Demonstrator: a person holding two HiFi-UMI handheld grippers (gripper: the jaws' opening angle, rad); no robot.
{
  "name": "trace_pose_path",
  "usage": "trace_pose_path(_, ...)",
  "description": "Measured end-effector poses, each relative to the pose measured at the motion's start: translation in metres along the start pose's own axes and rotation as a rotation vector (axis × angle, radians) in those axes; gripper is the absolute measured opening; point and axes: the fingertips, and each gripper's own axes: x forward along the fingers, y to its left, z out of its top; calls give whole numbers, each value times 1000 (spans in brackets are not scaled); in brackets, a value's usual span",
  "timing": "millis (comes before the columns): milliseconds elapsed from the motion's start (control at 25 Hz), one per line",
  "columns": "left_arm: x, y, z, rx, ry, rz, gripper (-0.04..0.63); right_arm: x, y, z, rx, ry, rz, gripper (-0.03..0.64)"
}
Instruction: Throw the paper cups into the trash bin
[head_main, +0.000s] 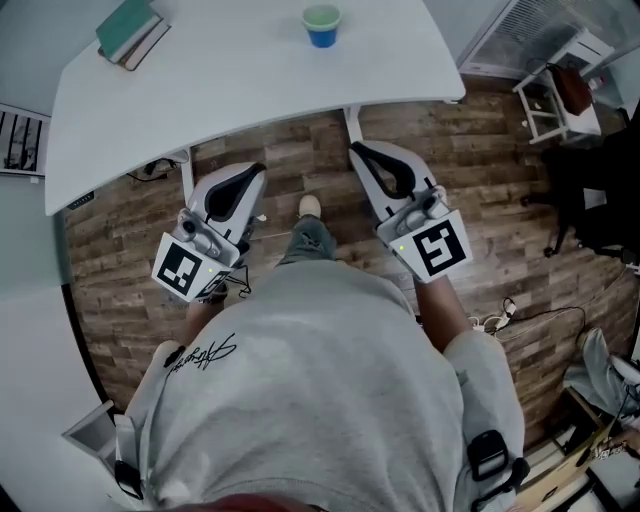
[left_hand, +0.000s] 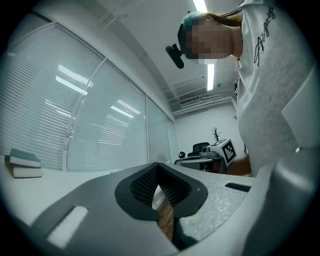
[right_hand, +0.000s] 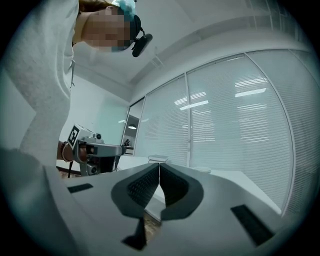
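A blue paper cup (head_main: 322, 26) stands upright on the white table (head_main: 250, 80), near its far edge. No trash bin that I can recognise is in view. Both grippers are held low in front of the person's body, short of the table's near edge and over the wooden floor. My left gripper (head_main: 258, 172) is shut with nothing in it; its jaws meet in the left gripper view (left_hand: 159, 175). My right gripper (head_main: 357, 152) is shut and empty too, its jaws pressed together (right_hand: 159, 169). The cup lies well ahead of both, closer to the right gripper.
Stacked books (head_main: 131, 30) lie on the table's far left corner. To the right of the table stand a small white stand (head_main: 556, 95) and a black chair (head_main: 600, 200). Cables (head_main: 520, 320) trail on the floor at the right. A pale box-like object (head_main: 95, 432) is at the lower left.
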Motion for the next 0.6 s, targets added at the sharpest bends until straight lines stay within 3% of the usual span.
trace_pose_path(600,46,88,-2,-12,-6,-46,0,68,-57,-9,6,40,-55,12)
